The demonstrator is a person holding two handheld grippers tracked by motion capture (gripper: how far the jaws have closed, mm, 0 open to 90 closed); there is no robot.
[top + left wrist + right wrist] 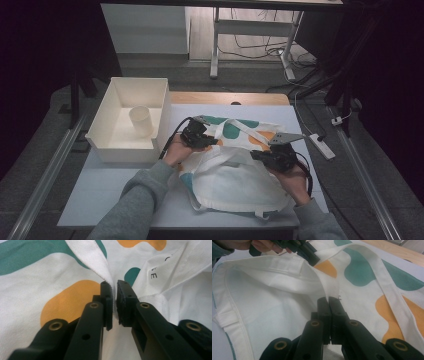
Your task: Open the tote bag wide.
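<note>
On the table [125, 200], a spotted cloth bag [235, 175] lies held by two grippers.
From above, left gripper [212, 141] bites the bag's rim at ten o'clock, right gripper [254, 153] at two o'clock. Left gripper view: pads [107, 305] squeeze a cloth fold. Right gripper view: jaws pinch the rim.

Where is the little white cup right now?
In the high view the white cup stands upright inside the white box at the table's left side, just left of the spotted tote bag.

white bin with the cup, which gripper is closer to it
Left. The left gripper sits just beside the white bin, clamped on the tote bag; the right gripper grips the bag's far side.
</note>
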